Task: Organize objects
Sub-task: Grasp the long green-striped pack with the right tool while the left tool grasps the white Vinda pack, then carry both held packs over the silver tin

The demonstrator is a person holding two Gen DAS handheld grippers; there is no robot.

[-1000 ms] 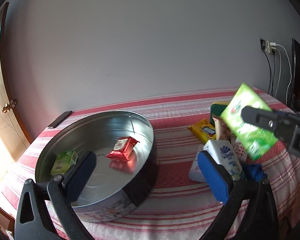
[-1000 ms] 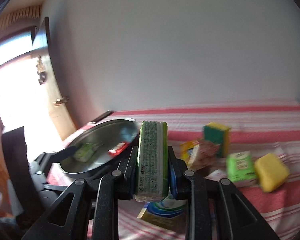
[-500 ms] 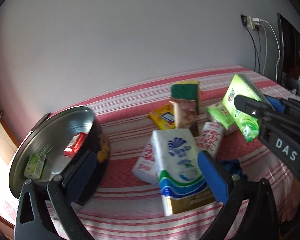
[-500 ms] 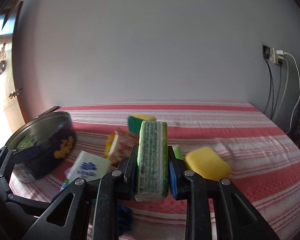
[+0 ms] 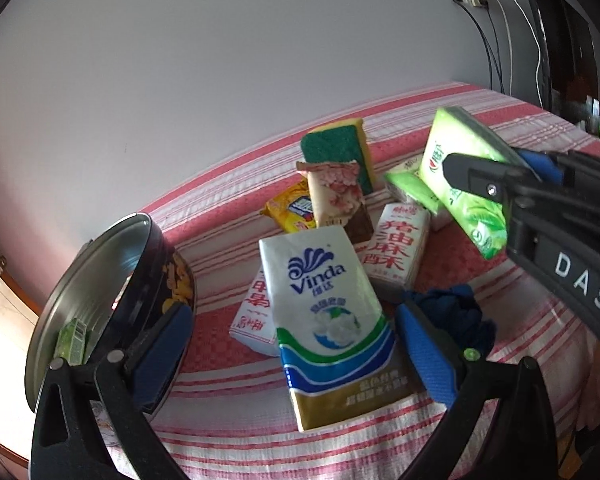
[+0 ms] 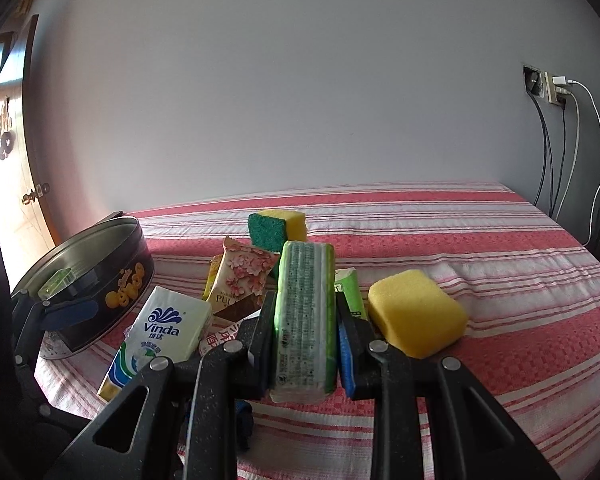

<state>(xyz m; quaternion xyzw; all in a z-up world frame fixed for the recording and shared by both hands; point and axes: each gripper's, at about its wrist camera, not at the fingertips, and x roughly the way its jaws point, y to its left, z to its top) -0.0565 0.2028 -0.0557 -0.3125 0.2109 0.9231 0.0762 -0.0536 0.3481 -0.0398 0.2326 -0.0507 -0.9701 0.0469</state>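
A shiny metal tin [image 5: 100, 280] sits left on woven striped cloth [image 6: 460, 240]; glossy plastic-wrapped tissue pack [image 5: 328, 320], porous yellow sponge [image 6: 416, 312].

In the left wrist view, the round tin [image 5: 100, 280] is cut at about 8 o'clock by a gripper finger, and only an edge of the small green carton [image 5: 73, 340] inside it is seen. The white packet with red print [image 5: 254, 316] is largely covered by the Vinda tissue pack [image 5: 328, 320]. The blue cloth [image 5: 460, 316] is partly masked by the blue pad at 4 o'clock. In the right wrist view, the lower part of the held green tissue pack [image 6: 304, 320] is hidden between the pads, and the second green pack [image 6: 350, 292] behind it is mostly concealed. Print on the yellow snack bag [image 5: 290, 210] is too small to read.
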